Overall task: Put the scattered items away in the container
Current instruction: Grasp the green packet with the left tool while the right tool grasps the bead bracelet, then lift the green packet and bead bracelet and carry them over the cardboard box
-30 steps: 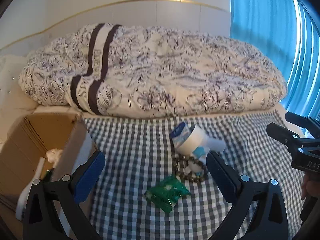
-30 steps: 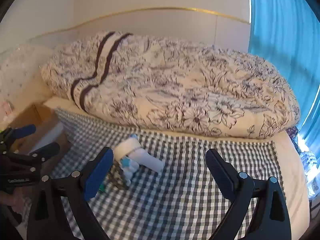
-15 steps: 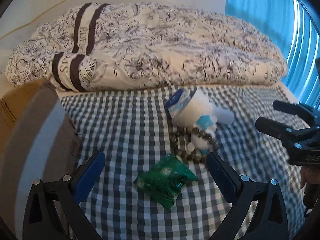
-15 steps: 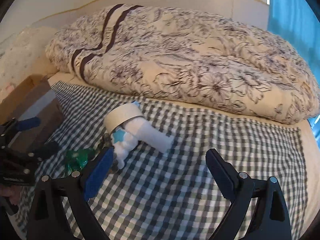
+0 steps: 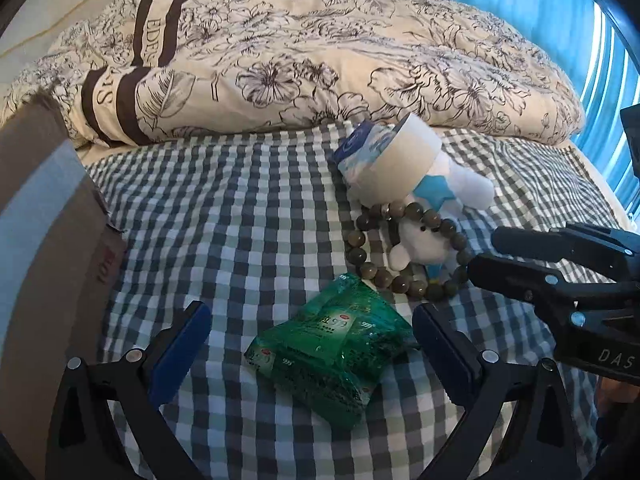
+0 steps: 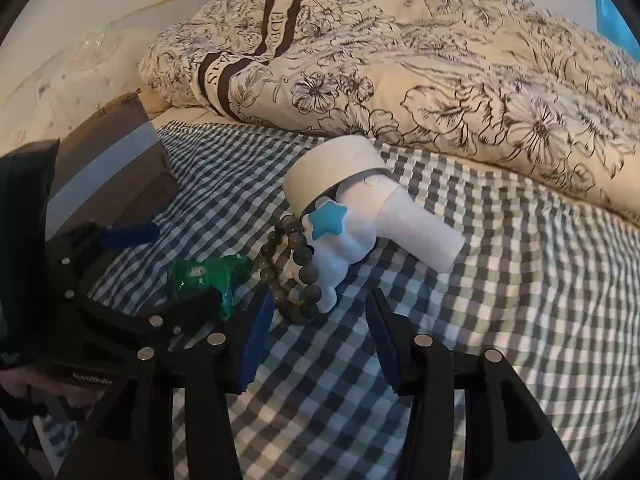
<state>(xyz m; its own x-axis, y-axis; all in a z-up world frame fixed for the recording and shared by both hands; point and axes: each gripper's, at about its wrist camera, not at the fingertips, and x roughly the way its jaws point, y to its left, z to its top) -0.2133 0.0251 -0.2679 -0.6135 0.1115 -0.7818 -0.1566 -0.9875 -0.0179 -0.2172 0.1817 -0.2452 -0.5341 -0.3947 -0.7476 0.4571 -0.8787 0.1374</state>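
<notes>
The green packet [image 5: 332, 350] carries a small red-and-white label reading "999" after Chinese characters too blurred to read; a smaller "999" sits on its near left corner. The floral duvet [image 5: 304, 52] has dark stripes with pale letters: "EDE" on the far band and what looks like "S" on the near one. The right gripper [image 5: 480, 256] shows "DAS" in grey on its black body. The cardboard box [image 5: 52, 216] bears red print, unreadable.

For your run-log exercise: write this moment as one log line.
left gripper: jaws open around green packet | right gripper: jaws closing, nothing gripped, by bead bracelet | cardboard box: left
</notes>
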